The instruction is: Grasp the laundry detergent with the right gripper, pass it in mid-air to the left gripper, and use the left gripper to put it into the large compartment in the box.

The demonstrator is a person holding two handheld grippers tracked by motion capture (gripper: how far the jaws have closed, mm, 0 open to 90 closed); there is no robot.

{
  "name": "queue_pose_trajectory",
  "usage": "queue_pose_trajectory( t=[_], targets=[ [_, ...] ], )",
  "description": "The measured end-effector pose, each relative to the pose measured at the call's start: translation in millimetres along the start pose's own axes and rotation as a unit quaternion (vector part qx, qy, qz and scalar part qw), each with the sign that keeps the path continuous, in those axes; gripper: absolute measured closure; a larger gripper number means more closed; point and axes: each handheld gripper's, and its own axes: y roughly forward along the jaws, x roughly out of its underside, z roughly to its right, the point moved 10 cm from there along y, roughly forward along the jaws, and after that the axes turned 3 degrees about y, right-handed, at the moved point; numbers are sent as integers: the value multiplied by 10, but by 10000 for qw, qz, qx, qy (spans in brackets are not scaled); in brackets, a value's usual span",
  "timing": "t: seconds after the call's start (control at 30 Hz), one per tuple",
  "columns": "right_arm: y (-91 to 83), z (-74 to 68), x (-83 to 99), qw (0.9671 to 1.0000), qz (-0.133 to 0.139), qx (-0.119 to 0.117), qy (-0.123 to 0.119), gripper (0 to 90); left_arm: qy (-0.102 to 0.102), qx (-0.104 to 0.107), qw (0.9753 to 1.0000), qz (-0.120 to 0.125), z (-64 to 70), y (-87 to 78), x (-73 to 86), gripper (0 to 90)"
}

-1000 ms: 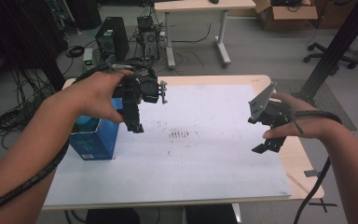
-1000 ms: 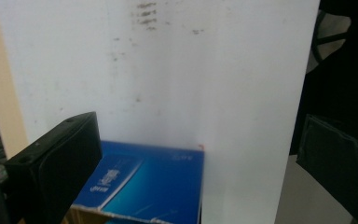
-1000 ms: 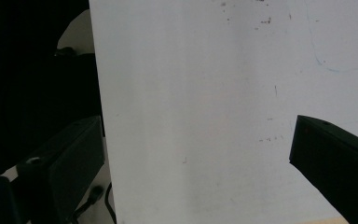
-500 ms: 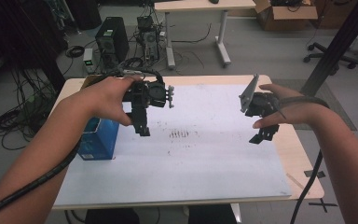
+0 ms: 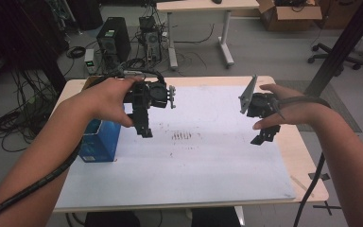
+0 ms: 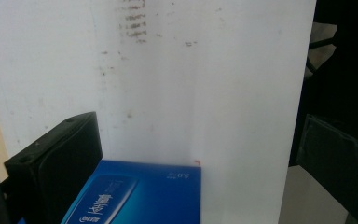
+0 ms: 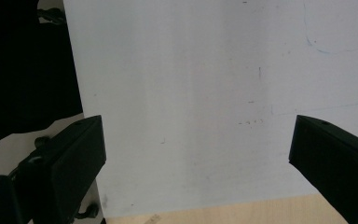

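Sitting near the left edge of a white sheet (image 5: pixel 179 161) on the desk (image 5: pixel 307 156) is one blue box (image 5: pixel 99 142), a small carton with pale printing on its top face. It rests flat, partly tucked under the person's left forearm in the high view. In the left gripper view the blue box (image 6: pixel 144 196) lies at the bottom of the picture, between the two black jaws and below them, not touching either.

One left gripper (image 5: pixel 144 127) hangs just beside the box, on its inner side and above the sheet, with its jaws spread wide apart and nothing between them. One right gripper (image 5: pixel 264 137) hovers well apart from the box over the right part of the sheet, jaws likewise wide apart and empty; in the right gripper view they frame bare white sheet and a strip of wood.

The step in hand looks like a reach for the box with the left gripper. To do it well, the gripper would likely need to drop straight over the box, square its jaws to two opposite side faces, and close only once both pads sit level, since a skewed pinch could tip or spin the light carton.

Counted: one box, two grippers, one sheet, one desk
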Motion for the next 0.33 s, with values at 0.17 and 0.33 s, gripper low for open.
queue_pose_trajectory(
  t=[0.17, 0.33],
  targets=[
    [-9, 9, 3, 10000, 55, 12, 23, 35, -49, 6, 10000, 21, -25, 6, 5, 2],
    [-15, 19, -5, 9999, 103, 32, 52, 34, -77, 37, 9999, 110, -9, 11, -11, 2]
  ],
)
